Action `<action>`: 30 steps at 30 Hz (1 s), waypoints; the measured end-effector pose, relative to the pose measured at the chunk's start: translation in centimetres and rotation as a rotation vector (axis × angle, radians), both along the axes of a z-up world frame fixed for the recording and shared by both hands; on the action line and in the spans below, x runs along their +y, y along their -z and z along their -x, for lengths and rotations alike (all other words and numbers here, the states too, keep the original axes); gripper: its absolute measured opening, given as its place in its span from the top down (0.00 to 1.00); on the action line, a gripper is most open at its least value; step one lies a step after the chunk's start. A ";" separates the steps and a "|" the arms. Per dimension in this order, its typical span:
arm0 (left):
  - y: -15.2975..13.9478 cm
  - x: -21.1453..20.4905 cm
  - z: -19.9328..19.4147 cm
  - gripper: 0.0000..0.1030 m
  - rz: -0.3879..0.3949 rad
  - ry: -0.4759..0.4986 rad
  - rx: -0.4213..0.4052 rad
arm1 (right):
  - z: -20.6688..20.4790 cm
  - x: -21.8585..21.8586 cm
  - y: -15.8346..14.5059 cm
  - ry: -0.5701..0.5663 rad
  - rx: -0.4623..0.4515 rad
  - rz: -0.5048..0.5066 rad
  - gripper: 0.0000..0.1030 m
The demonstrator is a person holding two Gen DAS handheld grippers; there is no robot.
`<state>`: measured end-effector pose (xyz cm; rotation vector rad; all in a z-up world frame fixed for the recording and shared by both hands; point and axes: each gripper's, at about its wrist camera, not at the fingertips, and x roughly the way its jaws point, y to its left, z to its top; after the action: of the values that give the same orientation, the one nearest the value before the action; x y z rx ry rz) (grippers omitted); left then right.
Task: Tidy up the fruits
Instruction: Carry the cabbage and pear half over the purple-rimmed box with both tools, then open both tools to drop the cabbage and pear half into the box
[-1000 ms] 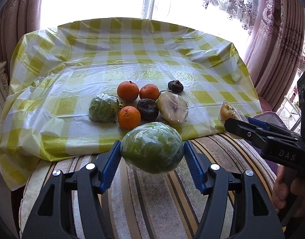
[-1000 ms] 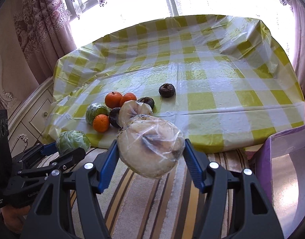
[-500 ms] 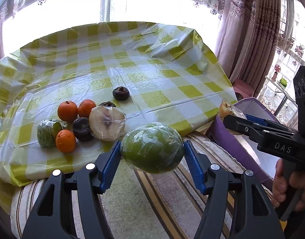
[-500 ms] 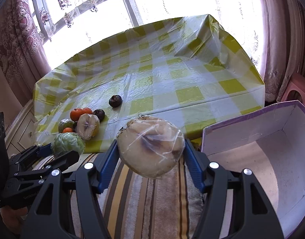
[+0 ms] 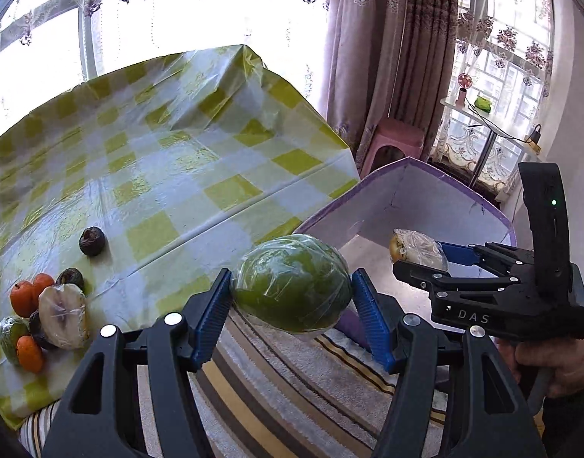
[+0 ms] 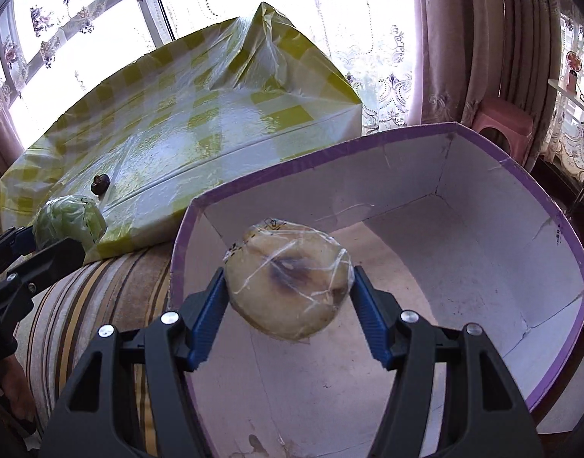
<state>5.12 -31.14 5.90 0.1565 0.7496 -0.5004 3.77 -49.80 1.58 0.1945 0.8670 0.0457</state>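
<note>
A: Here, at far left, the leftover fruit (image 5: 44,316) sits bunched near the front edge of the checked tablecloth (image 5: 177,175), one dark fruit (image 5: 92,241) apart behind it. Why is the green one up in the air?

B: The left gripper (image 5: 292,297) is clenched on the wrapped green fruit (image 5: 292,282), its blue pads pressing both sides, carrying it above the striped cushion (image 5: 276,393), just short of the purple-rimmed box (image 5: 372,187). It looks bound for that box.

A: And to the right?

B: The right gripper (image 6: 288,294) is grasping a wrapped pale fruit (image 6: 288,278), held over the box's open interior, inside the near rim. The bare white floor below leaves plenty of room; only the near wall crowds the left fruit's way in.
</note>
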 end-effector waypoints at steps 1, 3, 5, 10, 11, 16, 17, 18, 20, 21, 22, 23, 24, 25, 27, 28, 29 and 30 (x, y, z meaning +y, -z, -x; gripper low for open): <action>0.2 -0.7 -0.1 0.40 -0.007 0.018 0.003 | 0.1 -0.5 0.3 0.012 0.008 0.011 0.38; 0.6 -2.3 -0.3 0.40 -0.026 0.058 0.011 | 0.1 -1.4 0.7 0.029 0.023 0.037 0.38; 1.0 -3.7 -0.5 0.40 -0.052 0.100 0.016 | 0.1 -1.9 1.1 0.033 0.039 0.072 0.38; 2.7 -6.9 -1.3 0.40 -0.154 0.195 0.031 | -0.2 -2.7 2.0 0.032 0.091 0.110 0.38; 3.1 -7.4 -1.6 0.40 -0.171 0.212 0.041 | -0.3 -2.8 2.3 0.037 0.108 0.117 0.38; 5.3 -9.5 -2.6 0.40 -0.274 0.283 0.075 | -0.8 -3.4 4.2 0.029 0.194 0.114 0.38; 5.6 -9.9 -2.7 0.40 -0.295 0.297 0.078 | -0.9 -3.4 4.6 0.024 0.209 0.120 0.38; 5.9 -10.2 -2.7 0.40 -0.315 0.311 0.077 | -1.0 -3.4 4.9 0.024 0.220 0.119 0.38; 6.5 -10.9 -2.9 0.40 -0.346 0.338 0.080 | -1.0 -3.3 5.1 0.023 0.229 0.129 0.37; 6.8 -11.2 -3.0 0.40 -0.361 0.349 0.090 | -1.1 -3.1 5.1 0.018 0.235 0.141 0.37; 7.2 -11.5 -3.0 0.40 -0.380 0.360 0.098 | -1.2 -2.9 5.2 0.011 0.243 0.148 0.37; 7.5 -11.7 -3.0 0.40 -0.396 0.368 0.099 | -1.3 -3.0 5.3 0.008 0.249 0.143 0.37; 7.9 -11.8 -3.1 0.40 -0.408 0.376 0.107 | -1.5 -3.0 5.4 0.006 0.256 0.144 0.37; 8.3 -12.0 -3.1 0.40 -0.420 0.385 0.125 | -1.6 -2.9 5.5 0.001 0.268 0.159 0.37; 8.8 -12.5 -3.0 0.40 -0.460 0.395 0.112 | -1.8 -2.7 5.7 -0.015 0.292 0.180 0.37; 9.1 -12.7 -3.0 0.39 -0.480 0.405 0.112 | -1.8 -2.6 5.8 -0.020 0.299 0.191 0.37; 9.4 -12.9 -2.9 0.39 -0.498 0.416 0.120 | -1.9 -2.3 5.9 -0.027 0.313 0.213 0.37; 9.7 -13.0 -2.9 0.39 -0.503 0.420 0.127 | -1.9 -2.2 6.2 -0.032 0.331 0.227 0.36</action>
<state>8.07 -44.16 -3.79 0.7684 0.9632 -0.7157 5.68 -52.04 -4.57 -0.0266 1.1968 -0.0569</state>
